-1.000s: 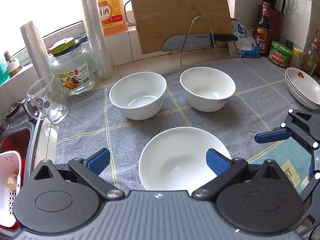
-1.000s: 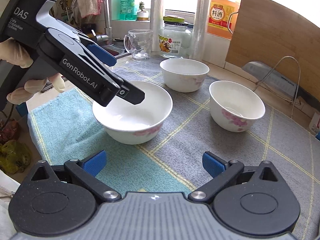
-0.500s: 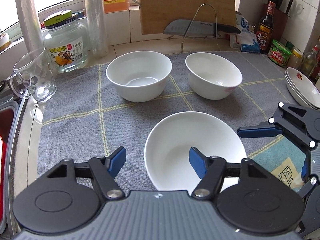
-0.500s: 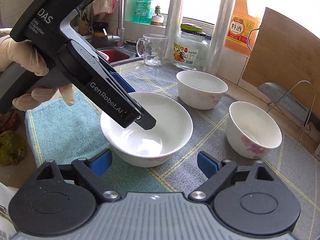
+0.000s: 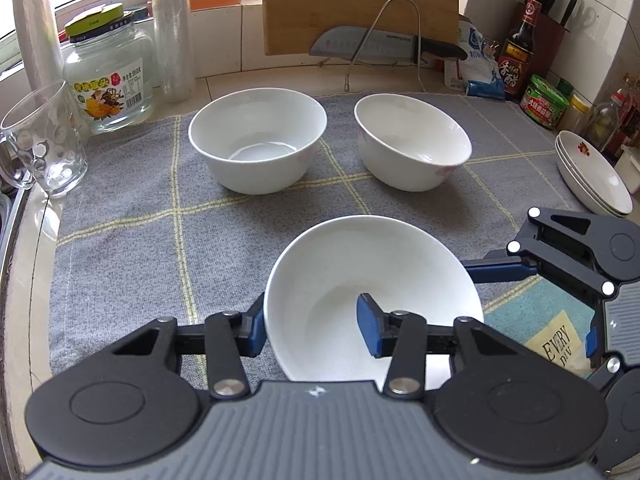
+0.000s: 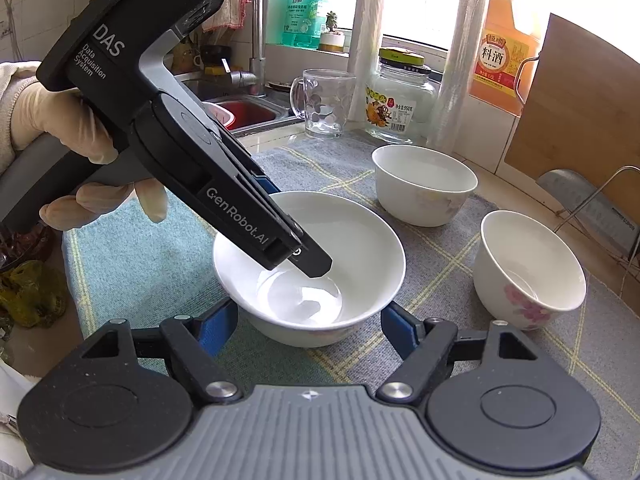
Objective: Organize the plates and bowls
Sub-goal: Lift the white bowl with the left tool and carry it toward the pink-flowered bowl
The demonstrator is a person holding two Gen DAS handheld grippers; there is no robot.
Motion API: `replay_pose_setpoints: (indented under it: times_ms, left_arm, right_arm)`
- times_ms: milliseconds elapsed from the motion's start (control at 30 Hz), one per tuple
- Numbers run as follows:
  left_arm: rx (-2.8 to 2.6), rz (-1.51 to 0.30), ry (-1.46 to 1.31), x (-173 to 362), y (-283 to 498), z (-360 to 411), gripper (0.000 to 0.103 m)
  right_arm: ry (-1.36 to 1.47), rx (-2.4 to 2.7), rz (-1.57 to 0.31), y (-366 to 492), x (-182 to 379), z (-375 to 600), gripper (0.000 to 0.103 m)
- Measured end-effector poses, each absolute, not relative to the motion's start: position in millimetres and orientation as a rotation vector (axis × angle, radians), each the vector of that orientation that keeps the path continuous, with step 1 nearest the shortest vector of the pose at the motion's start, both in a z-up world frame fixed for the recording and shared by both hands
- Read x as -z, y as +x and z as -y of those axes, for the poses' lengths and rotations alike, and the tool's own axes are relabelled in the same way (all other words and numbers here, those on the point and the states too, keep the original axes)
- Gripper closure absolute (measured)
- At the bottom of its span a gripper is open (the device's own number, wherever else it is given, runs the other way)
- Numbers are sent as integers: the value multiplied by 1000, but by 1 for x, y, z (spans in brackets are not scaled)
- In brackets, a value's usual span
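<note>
Three white bowls stand on a grey checked cloth [image 5: 120, 240]. My left gripper [image 5: 312, 326] straddles the left wall of the nearest bowl [image 5: 360, 264]. One pad lies against the outside and the other hangs inside, apart from the wall, while the jaws are closing. In the right wrist view the left gripper [image 6: 304, 256] dips into this bowl [image 6: 360, 248]. My right gripper [image 6: 308, 328] flanks the bowl's lower wall, its jaws closing, and no firm press shows. Behind stand the left bowl [image 5: 256, 136] and the flowered right bowl [image 5: 412, 144].
Stacked plates [image 5: 592, 176] sit at the cloth's right edge. A glass mug [image 5: 44, 140], a jar [image 5: 108, 76] and film rolls stand at the left. A knife on a wire rack [image 5: 380, 46] and sauce bottles line the back. A sink [image 6: 248, 112] lies to the left.
Both grippers' jaws have narrowed a lot. The left gripper dropped onto the near bowl, one finger now inside it. The right gripper came closer, so its pads flank the bowl.
</note>
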State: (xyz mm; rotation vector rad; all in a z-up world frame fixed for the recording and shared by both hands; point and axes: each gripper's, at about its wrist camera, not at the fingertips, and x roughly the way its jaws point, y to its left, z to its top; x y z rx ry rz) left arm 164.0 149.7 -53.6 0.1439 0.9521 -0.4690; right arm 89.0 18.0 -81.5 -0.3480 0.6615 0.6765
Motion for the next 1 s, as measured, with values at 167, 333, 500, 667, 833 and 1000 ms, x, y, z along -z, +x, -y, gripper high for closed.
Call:
replay_pose_setpoints:
  times_ms: [167,333,500,667,833,1000]
  left_arm:
    - [475,-954,139,53,165,-149,59]
    - [491,-954,153,51,163,-147,59]
    - [529,-934,164,44,159,-137,59]
    - [587,-919,182,40,158,-118,59]
    - [654,-913,204,42,159,-95,59]
    - [717,-907,221,44,160,-72,59]
  right_arm:
    - [-330,-678,-667,90,81,-16,21]
    - [-340,-671,-670,88,79,-14,21]
    - [-349,-643,-664,82,73,-7,21]
    - [-353,-592,-665,75,67,9,21]
    - [-347,-533,-680,68,64,27,21]
    - [-337,-475,-696,61,64,43,21]
